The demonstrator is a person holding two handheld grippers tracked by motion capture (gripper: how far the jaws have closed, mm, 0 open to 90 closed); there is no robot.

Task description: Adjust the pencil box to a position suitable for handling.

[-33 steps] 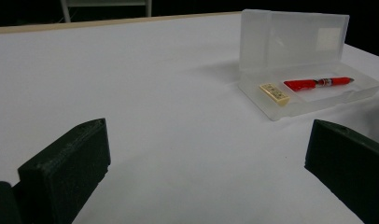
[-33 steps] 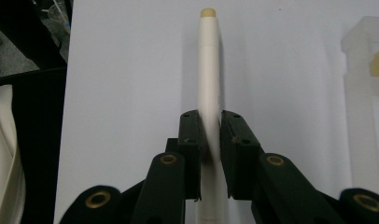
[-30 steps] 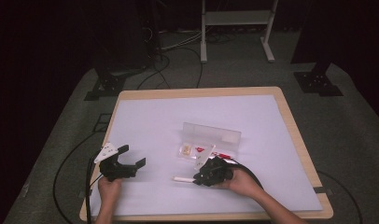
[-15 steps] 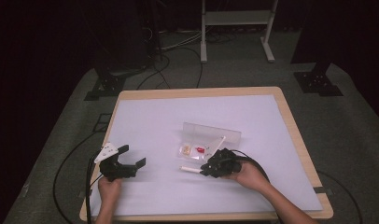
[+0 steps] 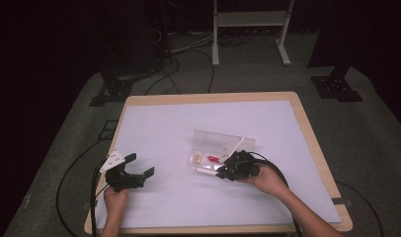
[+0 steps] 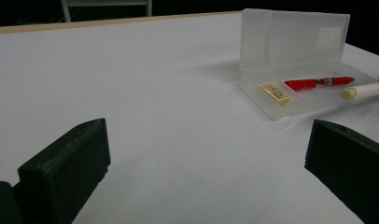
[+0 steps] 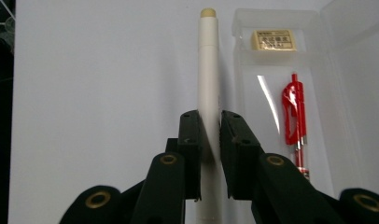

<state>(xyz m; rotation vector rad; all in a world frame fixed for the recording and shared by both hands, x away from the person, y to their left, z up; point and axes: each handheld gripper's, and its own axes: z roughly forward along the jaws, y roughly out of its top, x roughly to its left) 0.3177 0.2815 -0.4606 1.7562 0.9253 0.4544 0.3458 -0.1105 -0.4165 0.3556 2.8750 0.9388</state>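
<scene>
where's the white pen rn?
The white pen is clamped in the right hand-held gripper, lying along the near edge of the open clear case, beside the red pen and eraser inside.

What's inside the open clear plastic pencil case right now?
The clear plastic pencil case holds a red pen and a small cream eraser. The pen's lower end is hidden behind the right gripper's fingers.

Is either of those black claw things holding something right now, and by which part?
The right gripper clamps the white pen around its barrel. The left gripper is open, holding nothing.
</scene>
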